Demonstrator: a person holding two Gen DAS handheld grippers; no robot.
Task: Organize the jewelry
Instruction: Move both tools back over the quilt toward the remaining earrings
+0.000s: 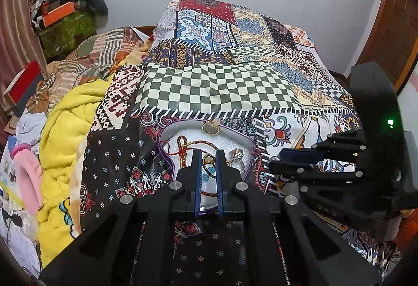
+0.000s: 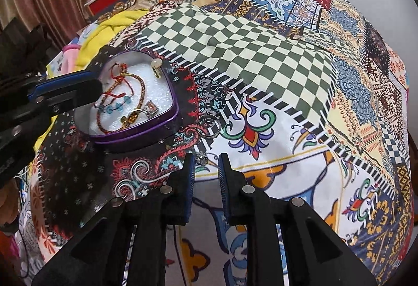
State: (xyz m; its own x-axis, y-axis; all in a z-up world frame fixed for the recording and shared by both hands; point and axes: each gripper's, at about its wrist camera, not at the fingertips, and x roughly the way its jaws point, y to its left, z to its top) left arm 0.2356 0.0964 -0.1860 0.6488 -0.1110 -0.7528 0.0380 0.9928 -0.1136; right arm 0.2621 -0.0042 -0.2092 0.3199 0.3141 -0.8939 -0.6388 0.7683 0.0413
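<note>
Jewelry is partly sorted: a purple tin (image 2: 146, 126) with a white liner sits on the patterned bedspread (image 2: 261, 56) and already holds a red cord bracelet (image 2: 122, 87), a blue bead strand (image 2: 115, 107), a gold ring (image 1: 210, 126) at its far rim and a stone-set ring (image 1: 236, 155) at its right side. Left tool (image 1: 209, 163) is low over the tin's near side, jaws narrowed around a gold band (image 1: 208, 159); whether the pads actually press it or merely flank it cannot be told. Right tool (image 2: 206, 168) hovers over the bedspread to the right of the tin, jaws parted and empty. Two pieces lie loose outside the tin: a silver ring (image 2: 209, 127) flat on the cloth just beyond the tin's right wall, and a small clear-stone piece (image 2: 201, 156) close to the right tool's left finger (image 2: 189, 168), slightly left of its centre line. Judgement: the right tool is much the nearer to both loose pieces; the stone piece lies just ahead and a little left, so a small leftward shift should centre it. The tin then lies to the far left.
</note>
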